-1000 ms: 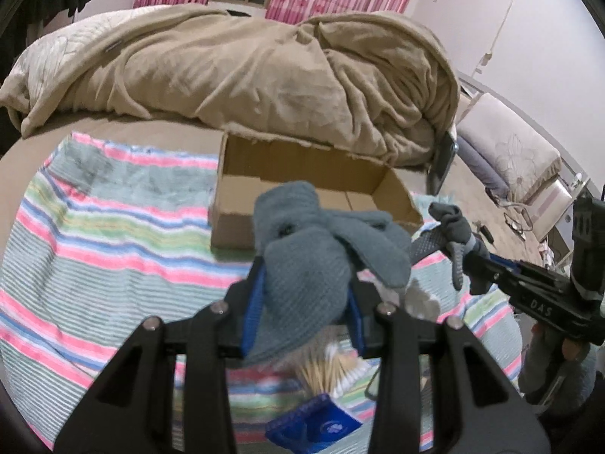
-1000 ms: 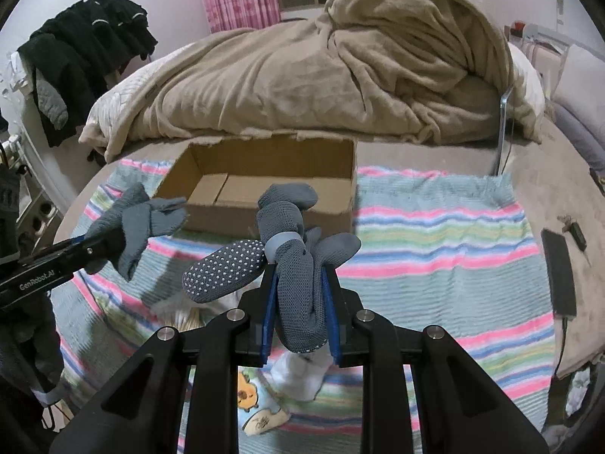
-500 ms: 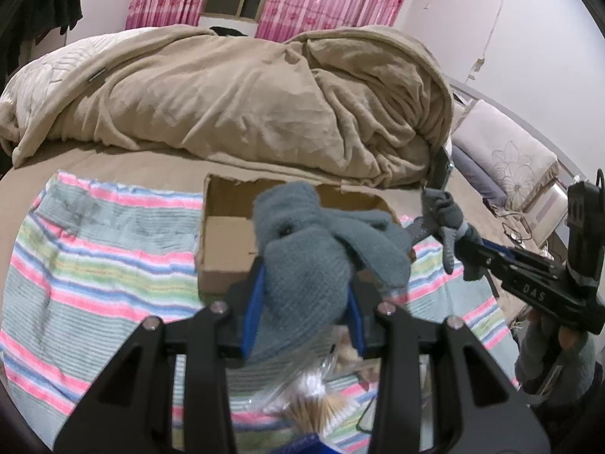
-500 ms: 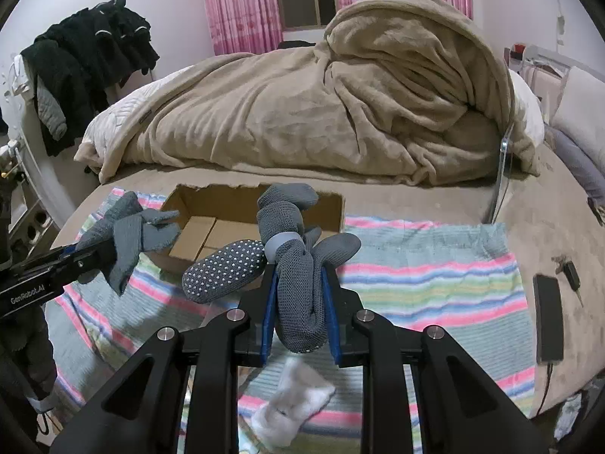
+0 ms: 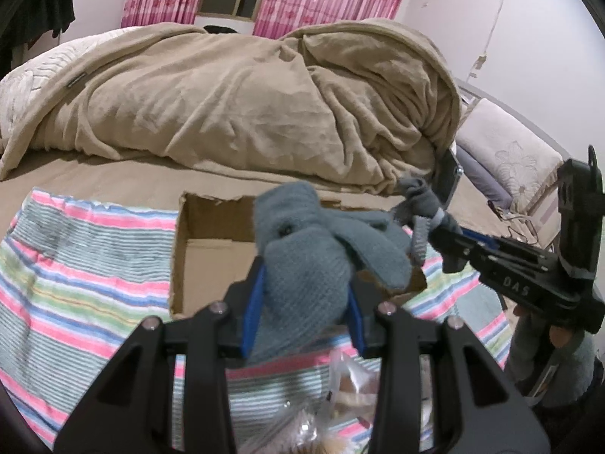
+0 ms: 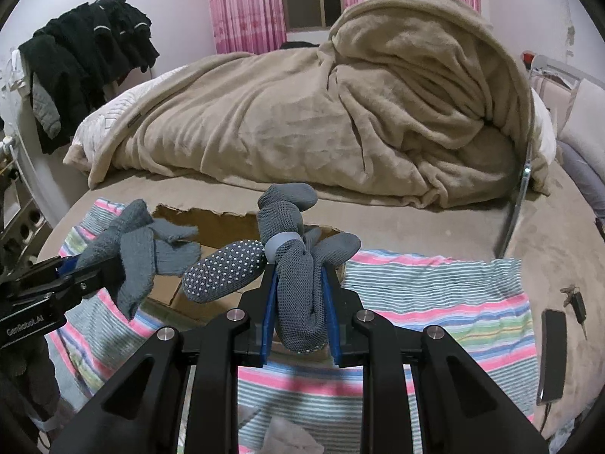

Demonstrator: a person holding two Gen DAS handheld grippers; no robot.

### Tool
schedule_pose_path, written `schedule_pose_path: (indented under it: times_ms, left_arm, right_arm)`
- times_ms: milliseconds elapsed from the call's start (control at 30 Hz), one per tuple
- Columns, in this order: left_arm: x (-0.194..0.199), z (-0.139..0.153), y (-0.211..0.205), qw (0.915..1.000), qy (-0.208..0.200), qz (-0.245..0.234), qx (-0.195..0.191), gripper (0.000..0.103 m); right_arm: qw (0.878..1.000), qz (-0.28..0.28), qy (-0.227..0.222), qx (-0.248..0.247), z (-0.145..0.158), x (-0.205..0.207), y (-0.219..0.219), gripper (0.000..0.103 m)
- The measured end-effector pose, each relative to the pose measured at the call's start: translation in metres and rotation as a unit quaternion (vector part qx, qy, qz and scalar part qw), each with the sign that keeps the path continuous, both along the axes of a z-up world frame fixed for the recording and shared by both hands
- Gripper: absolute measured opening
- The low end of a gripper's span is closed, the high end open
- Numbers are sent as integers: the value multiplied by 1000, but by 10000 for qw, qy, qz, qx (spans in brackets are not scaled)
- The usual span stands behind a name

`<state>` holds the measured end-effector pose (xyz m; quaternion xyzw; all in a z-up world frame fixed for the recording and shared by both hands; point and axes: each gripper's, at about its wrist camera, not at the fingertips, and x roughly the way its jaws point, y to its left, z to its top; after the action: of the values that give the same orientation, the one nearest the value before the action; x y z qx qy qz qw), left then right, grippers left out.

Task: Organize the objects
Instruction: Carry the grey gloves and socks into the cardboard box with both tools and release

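My left gripper (image 5: 302, 302) is shut on a grey knit glove (image 5: 306, 261) and holds it up in front of an open cardboard box (image 5: 196, 249) on the striped cloth (image 5: 75, 265). My right gripper (image 6: 298, 306) is shut on a grey dotted grip glove (image 6: 295, 276), also raised before the box (image 6: 211, 223). Each gripper shows in the other's view: the right gripper (image 5: 431, 227) at the right of the left wrist view, the left gripper (image 6: 94, 265) at the left of the right wrist view.
A heaped tan blanket (image 6: 340, 113) covers the bed behind the box. A phone (image 6: 550, 355) and keys (image 6: 574, 302) lie at the right. Plastic bags (image 5: 321, 416) and a white sock (image 6: 280, 435) lie near the front. Dark clothes (image 6: 87, 60) hang at the left.
Both grippers have risen and pulled back with their gloves; the box and cloth now sit lower and farther off in both views.
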<state>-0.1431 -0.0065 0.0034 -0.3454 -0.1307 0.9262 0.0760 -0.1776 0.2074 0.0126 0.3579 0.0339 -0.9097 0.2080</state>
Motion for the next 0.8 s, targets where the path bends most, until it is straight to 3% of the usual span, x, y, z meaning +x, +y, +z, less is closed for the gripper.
schedule_pose_path:
  times_ms: [800]
  left_arm:
    - [-61, -68, 18, 9966, -787, -119, -211, 41]
  right_arm:
    - [9973, 104, -689, 227, -64, -35, -22, 24]
